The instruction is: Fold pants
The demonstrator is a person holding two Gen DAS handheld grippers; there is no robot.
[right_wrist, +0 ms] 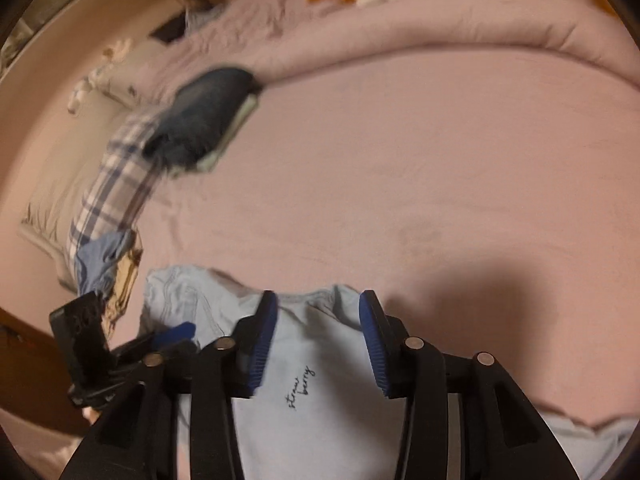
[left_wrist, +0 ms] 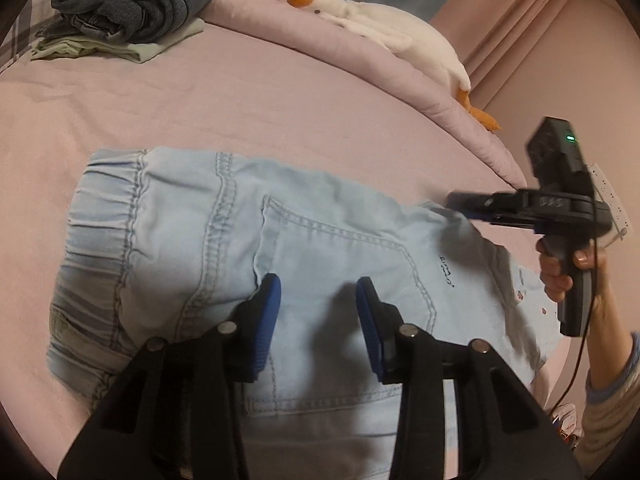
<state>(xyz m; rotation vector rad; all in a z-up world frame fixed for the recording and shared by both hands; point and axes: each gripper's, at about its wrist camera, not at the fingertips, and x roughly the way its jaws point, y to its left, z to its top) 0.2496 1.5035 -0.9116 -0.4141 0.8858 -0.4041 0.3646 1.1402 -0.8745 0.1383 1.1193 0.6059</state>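
Observation:
Light blue denim pants (left_wrist: 248,248) lie on the pink bed (left_wrist: 240,112), elastic waistband at the left, back pocket facing up, small script print near the right. My left gripper (left_wrist: 318,292) is open just above the pocket area, holding nothing. My right gripper (left_wrist: 460,204) reaches in from the right over the pants' far right part. In the right wrist view my right gripper (right_wrist: 318,304) is open above the pants (right_wrist: 312,400), with the "strawberry" print between its fingers. The left gripper (right_wrist: 176,334) shows at the lower left there.
A stack of folded dark jeans and a pale green garment (left_wrist: 128,12) sits at the back left of the bed. A white goose plush (left_wrist: 384,28) lies on the rolled quilt at the back. A plaid pillow (right_wrist: 116,184) lies at the left.

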